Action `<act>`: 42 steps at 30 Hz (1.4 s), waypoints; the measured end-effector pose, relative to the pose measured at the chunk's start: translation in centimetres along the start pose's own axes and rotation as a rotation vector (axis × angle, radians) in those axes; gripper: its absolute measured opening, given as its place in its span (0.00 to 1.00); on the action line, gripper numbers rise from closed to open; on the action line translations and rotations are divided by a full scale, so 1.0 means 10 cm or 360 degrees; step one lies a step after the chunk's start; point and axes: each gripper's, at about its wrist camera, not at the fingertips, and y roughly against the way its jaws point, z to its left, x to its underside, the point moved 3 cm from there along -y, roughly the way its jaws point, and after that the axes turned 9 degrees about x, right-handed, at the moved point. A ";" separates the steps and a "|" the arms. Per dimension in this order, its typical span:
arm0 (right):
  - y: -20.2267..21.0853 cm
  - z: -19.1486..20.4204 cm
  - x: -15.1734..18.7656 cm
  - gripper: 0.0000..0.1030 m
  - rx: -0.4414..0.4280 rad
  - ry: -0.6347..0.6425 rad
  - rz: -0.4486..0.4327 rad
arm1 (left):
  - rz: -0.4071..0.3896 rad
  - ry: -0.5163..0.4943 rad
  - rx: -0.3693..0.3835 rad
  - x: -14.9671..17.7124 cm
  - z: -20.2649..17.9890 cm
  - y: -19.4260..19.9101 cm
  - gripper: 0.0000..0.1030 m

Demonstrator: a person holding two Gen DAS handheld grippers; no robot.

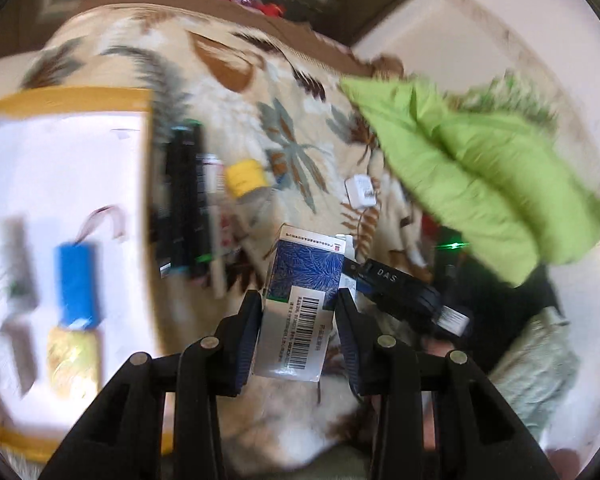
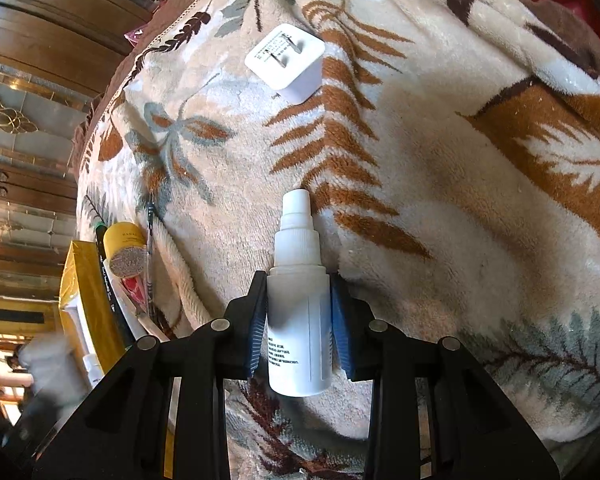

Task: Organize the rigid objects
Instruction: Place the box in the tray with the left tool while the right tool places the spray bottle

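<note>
A blue-and-white carton with a barcode (image 1: 300,276) sits between the pads of my left gripper (image 1: 299,296), which is shut on it above the leaf-patterned blanket (image 1: 300,140). My right gripper (image 2: 298,280) is shut on a white spray bottle (image 2: 298,320), whose nozzle points away over the blanket (image 2: 440,200). To the left lies a white tray with a yellow rim (image 1: 60,100). It holds a blue battery pack (image 1: 78,284), a gold packet (image 1: 74,360) and blurred grey items.
Beside the tray lie black pen-like sticks (image 1: 184,196) and a yellow jar (image 1: 246,178). A white plug charger (image 2: 290,64) rests on the blanket ahead. A green cloth (image 1: 480,184) covers the right side. A black device with lettering (image 1: 392,284) sits just right of the carton.
</note>
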 end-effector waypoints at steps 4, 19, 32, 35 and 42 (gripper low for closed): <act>0.27 0.18 0.02 0.29 -0.0016 0.0053 -0.0137 | -0.0165 0.0095 0.0020 0.11 0.26 0.58 0.36; 0.76 2.37 0.86 0.29 -0.0501 0.0696 -0.0115 | -0.0495 0.0375 -0.0185 0.04 1.67 1.34 0.36; -0.40 3.17 1.37 0.29 -0.0341 0.0966 0.0149 | -0.0356 0.0363 -0.0447 -0.02 1.99 1.01 0.37; -0.53 3.17 1.37 0.29 -0.0309 0.0954 0.0162 | -0.0347 0.0358 -0.0483 -0.02 2.00 0.98 0.37; -0.67 3.16 1.36 0.29 -0.0322 0.0900 0.0191 | -0.0311 0.0401 -0.0541 0.00 2.06 0.92 0.38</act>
